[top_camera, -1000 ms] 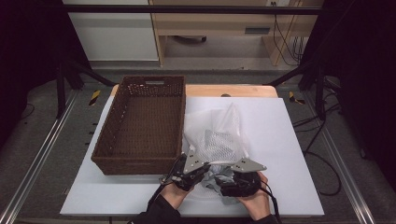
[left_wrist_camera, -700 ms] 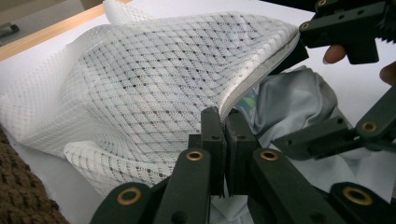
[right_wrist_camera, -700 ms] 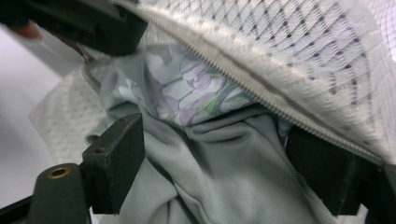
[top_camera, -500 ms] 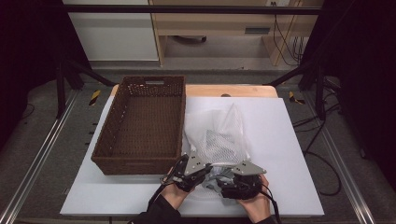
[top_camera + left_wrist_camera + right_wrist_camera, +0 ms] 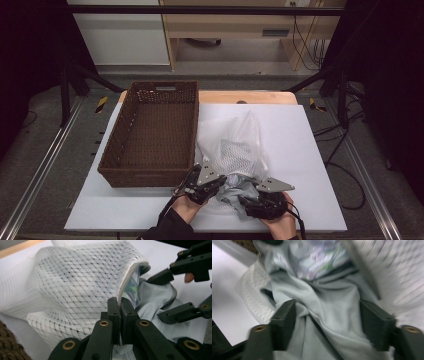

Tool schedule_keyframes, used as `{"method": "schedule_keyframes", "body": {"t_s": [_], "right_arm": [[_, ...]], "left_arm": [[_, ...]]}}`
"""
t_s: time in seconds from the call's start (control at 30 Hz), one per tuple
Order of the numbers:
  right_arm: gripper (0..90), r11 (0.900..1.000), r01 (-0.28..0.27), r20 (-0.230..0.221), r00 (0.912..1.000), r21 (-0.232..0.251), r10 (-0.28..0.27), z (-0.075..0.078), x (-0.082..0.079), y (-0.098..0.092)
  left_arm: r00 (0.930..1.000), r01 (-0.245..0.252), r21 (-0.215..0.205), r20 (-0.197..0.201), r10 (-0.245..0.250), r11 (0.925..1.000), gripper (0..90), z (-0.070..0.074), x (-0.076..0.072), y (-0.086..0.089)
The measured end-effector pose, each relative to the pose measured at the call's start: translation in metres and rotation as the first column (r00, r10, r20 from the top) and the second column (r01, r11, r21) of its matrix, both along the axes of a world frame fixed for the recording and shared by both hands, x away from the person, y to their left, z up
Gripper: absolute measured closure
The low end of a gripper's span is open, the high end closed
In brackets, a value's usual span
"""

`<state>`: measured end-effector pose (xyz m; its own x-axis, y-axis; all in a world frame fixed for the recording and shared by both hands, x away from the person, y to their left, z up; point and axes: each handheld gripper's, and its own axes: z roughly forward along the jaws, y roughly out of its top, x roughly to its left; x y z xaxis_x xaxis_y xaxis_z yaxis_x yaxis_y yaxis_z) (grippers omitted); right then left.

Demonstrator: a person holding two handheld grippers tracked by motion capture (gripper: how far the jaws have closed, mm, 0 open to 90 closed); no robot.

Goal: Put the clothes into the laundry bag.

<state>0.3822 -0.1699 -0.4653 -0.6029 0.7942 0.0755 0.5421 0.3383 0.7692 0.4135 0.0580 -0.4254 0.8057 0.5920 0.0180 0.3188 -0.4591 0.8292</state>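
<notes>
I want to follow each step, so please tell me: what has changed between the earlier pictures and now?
The right gripper has just been closing its jaws around the pale grey garment, which lies bunched between them; the pads are not yet pressing it. The left gripper stayed shut on the rim of the white mesh bag. Both hands, the bag and the brown basket kept their places.

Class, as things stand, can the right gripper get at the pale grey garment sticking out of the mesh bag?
Probably yes. The right gripper already straddles the grey garment, jaws just closing, nothing between. The left gripper pinches the mesh bag rim aside.
</notes>
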Motion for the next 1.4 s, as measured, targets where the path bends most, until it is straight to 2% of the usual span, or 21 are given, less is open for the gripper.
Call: {"method": "schedule_keyframes", "body": {"t_s": [0.1, 0.2, 0.23, 0.27, 0.3, 0.33, 0.37, 0.5, 0.6, 0.67, 0.7, 0.73, 0.83, 0.87, 0.93, 0.97, 1.0, 1.17, 1.2, 1.27, 1.4], "right_arm": [[47.9, 1.000, -0.006, -0.048, 0.9988, 0.008, 0.007, -0.010, 0.005, 0.003], [63.9, 0.999, -0.001, -0.059, 0.9983, 0.034, 0.003, -0.012, 0.008, 0.002], [77.7, 0.999, -0.006, -0.041, 0.9991, 0.045, 0.008, -0.007, 0.007, 0.000], [77.7, 0.999, -0.006, -0.041, 0.9991, 0.045, 0.008, -0.007, 0.007, 0.000], [81.0, 0.998, -0.010, 0.014, 0.9998, 0.059, 0.010, 0.005, 0.003, -0.001], [81.0, 0.998, -0.010, 0.014, 0.9998, 0.059, 0.010, 0.005, 0.003, -0.001], [81.7, 0.997, -0.019, 0.057, 0.9983, 0.077, 0.015, 0.014, 0.000, 0.002], [81.9, 0.995, -0.036, 0.086, 0.9959, 0.094, 0.028, 0.024, 0.004, 0.013], [81.8, 0.998, -0.015, 0.086, 0.9963, 0.068, 0.009, 0.022, 0.020, 0.031], [81.6, 0.999, 0.032, 0.077, 0.9964, 0.027, -0.034, 0.013, 0.037, 0.041], [81.2, 0.996, 0.093, 0.064, 0.9936, 0.007, -0.093, 0.001, 0.053, 0.046], [81.1, 0.993, 0.118, 0.079, 0.9898, 0.011, -0.118, -0.003, 0.058, 0.045], [80.1, 0.982, 0.190, 0.114, 0.9749, 0.019, -0.191, -0.005, 0.065, 0.044], [80.1, 0.982, 0.190, 0.114, 0.9749, 0.019, -0.191, -0.005, 0.065, 0.044], [76.7, 0.982, 0.188, 0.131, 0.9735, 0.010, -0.188, -0.006, 0.065, 0.043], [66.5, 0.984, 0.179, 0.146, 0.9732, 0.003, -0.178, -0.005, 0.061, 0.042], [66.5, 0.984, 0.179, 0.146, 0.9732, 0.003, -0.178, -0.005, 0.061, 0.042], [31.1, 0.993, 0.112, 0.150, 0.9818, 0.032, -0.115, 0.006, 0.038, 0.030], [31.1, 0.993, 0.112, 0.150, 0.9818, 0.032, -0.115, 0.006, 0.038, 0.030], [21.8, 0.996, 0.075, 0.161, 0.9836, 0.038, -0.080, 0.010, 0.028, 0.026], [15.1, 1.000, 0.020, 0.108, 0.9939, 0.014, -0.022, 0.013, 0.015, 0.023]], "left_arm": [[1.0000, -0.008, 0.003, -0.003, 0.008, 1.0000, 87.2, 0.000, 0.001, 0.001], [0.9998, -0.015, -0.006, -0.009, 0.015, 0.9999, 87.2, 0.000, 0.001, 0.002], [0.9998, -0.017, -0.007, -0.008, 0.017, 0.9998, 87.2, 0.000, 0.001, 0.002], [0.9998, -0.018, -0.007, -0.006, 0.018, 0.9998, 87.2, 0.001, 0.001, 0.002], [0.9998, -0.020, -0.012, -0.004, 0.020, 0.9997, 87.4, 0.002, 0.000, 0.002], [0.9998, -0.020, -0.015, -0.005, 0.020, 0.9997, 87.4, 0.002, 0.000, 0.002], [0.9997, -0.024, -0.022, -0.004, 0.024, 0.9995, 87.5, 0.003, 0.000, 0.002], [0.9996, -0.027, -0.044, -0.004, 0.027, 0.9987, 87.6, 0.010, -0.002, 0.004], [0.9998, -0.018, -0.060, -0.005, 0.018, 0.9980, 87.7, 0.014, -0.004, 0.005], [0.9999, -0.010, -0.063, -0.002, 0.010, 0.9979, 87.7, 0.016, -0.006, 0.005], [1.0000, -0.004, -0.057, -0.001, 0.004, 0.9983, 87.8, 0.016, -0.007, 0.004], [1.0000, -0.004, -0.057, -0.001, 0.004, 0.9983, 87.7, 0.016, -0.007, 0.004], [1.0000, -0.002, -0.045, -0.005, 0.002, 0.9990, 87.7, 0.012, -0.006, 0.002], [0.9999, -0.003, -0.041, -0.012, 0.002, 0.9992, 87.7, 0.010, -0.005, 0.001], [0.9998, -0.004, -0.030, -0.019, 0.003, 0.9996, 87.8, 0.005, -0.004, 0.000], [0.9998, -0.004, -0.024, -0.019, 0.004, 0.9997, 87.7, 0.004, -0.004, 0.000], [0.9998, -0.004, -0.024, -0.018, 0.004, 0.9997, 87.7, 0.004, -0.003, 0.000], [0.9997, -0.016, -0.016, -0.018, 0.016, 0.9997, 87.7, 0.001, -0.001, 0.000], [0.9997, -0.017, -0.018, -0.018, 0.016, 0.9997, 87.7, 0.000, -0.001, 0.000], [0.9997, -0.016, -0.019, -0.018, 0.016, 0.9997, 87.7, 0.001, -0.001, 0.001], [0.9996, -0.024, -0.028, -0.015, 0.023, 0.9993, 87.6, 0.001, 0.000, 0.002]]}}
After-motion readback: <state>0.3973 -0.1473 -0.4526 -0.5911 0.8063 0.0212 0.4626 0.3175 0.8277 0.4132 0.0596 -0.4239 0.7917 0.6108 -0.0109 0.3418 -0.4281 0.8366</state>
